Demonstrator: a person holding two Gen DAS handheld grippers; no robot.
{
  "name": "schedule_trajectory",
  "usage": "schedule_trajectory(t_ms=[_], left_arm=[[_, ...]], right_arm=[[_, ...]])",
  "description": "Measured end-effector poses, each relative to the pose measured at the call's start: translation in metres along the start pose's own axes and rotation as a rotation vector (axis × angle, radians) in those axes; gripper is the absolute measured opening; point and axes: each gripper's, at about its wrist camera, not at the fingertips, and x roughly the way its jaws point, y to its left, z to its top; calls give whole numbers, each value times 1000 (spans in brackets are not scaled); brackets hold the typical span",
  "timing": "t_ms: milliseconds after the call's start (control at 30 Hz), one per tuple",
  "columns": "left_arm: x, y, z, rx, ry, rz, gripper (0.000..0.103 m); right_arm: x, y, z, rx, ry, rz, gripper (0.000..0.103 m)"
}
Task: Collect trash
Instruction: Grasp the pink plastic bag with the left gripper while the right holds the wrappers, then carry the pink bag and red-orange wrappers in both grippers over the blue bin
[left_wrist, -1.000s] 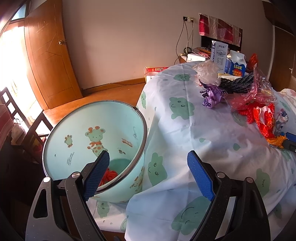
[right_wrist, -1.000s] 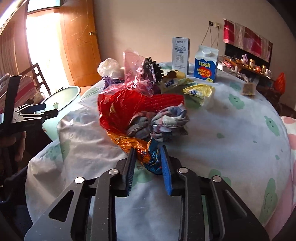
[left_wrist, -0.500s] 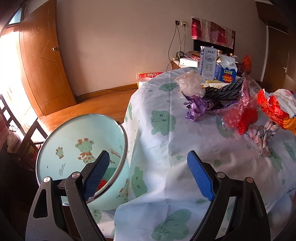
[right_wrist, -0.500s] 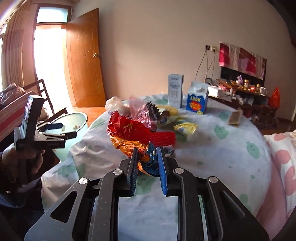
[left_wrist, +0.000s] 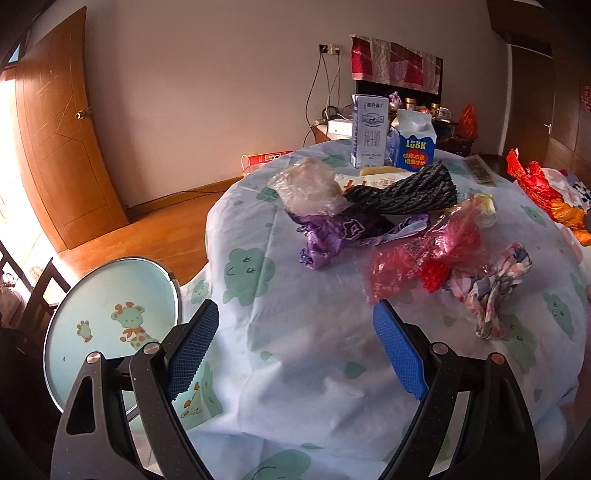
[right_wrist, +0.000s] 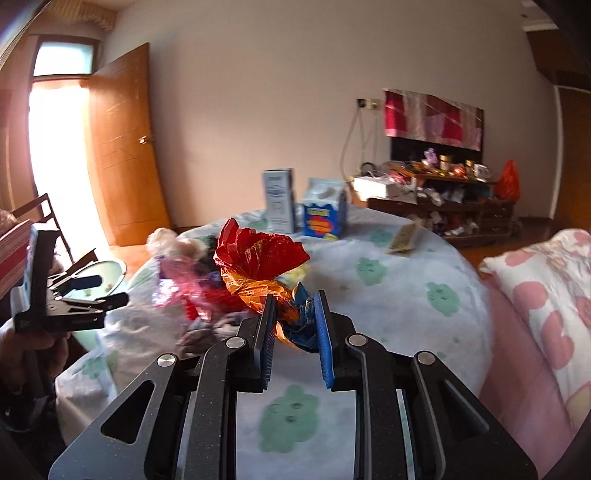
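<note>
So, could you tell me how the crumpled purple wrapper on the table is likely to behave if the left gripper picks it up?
The purple wrapper looks like thin, creased film, so it is probably floppy and very light. It would likely crush flat between the pads of the open left gripper. Its glossy surface may be slightly slippery, and the clear plastic bag touching it might shift too.

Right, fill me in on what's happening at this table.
A person is clearing trash off a cloth-covered table with two handheld grippers. The right gripper is shut on a crumpled red, orange and blue wrapper, held up off the table. The left gripper is open and holds nothing, beside a pale green bin tilted against the table edge. A purple wrapper, pink plastic and two cartons remain on the table.
</note>
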Motion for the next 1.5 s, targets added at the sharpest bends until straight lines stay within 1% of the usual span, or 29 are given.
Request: schedule_trajectory(t_ms=[100,167,200,267,367,400,433,467,500,600,733,900,967,1100,1300,1500], left_arm=[[8,-14,2,19,16,-29,83],[16,-23,5,33,41,-53,81],[19,-27,6,39,48,-61,78],[28,-34,8,55,76,-91,75],[43,-40,11,56,116,-115,66],[46,-41,12,54,120,-121,61],[47,-42,13,59,111,-119,43],[48,-43,14,63,117,-147,26],[49,-44,14,67,130,-177,19],[40,-45,15,95,93,-170,16],[24,-34,16,87,61,-158,15],[-8,-7,13,93,9,-84,15],[-14,7,11,85,8,-34,15],[-25,39,4,41,5,26,15],[-38,83,-7,-19,3,99,15],[-44,114,-16,-55,14,165,15]], right_arm=[[6,-15,-6,28,18,-26,21],[9,-18,-9,31,24,-31,21],[11,-18,-11,30,27,-30,21],[12,-20,-13,28,29,-28,21],[17,-19,-15,27,36,-20,21],[19,-19,-16,29,40,-16,21],[21,-19,-17,29,43,-15,21],[23,-17,-17,28,45,-14,21],[23,-16,-18,26,47,-13,21],[24,-13,-18,22,48,-9,21],[19,-8,-14,14,34,1,21],[12,9,-1,-12,4,34,21],[13,16,3,-23,-2,50,21],[20,39,11,-58,-8,88,21],[33,74,22,-111,-18,143,21],[54,115,37,-157,-26,206,21]])
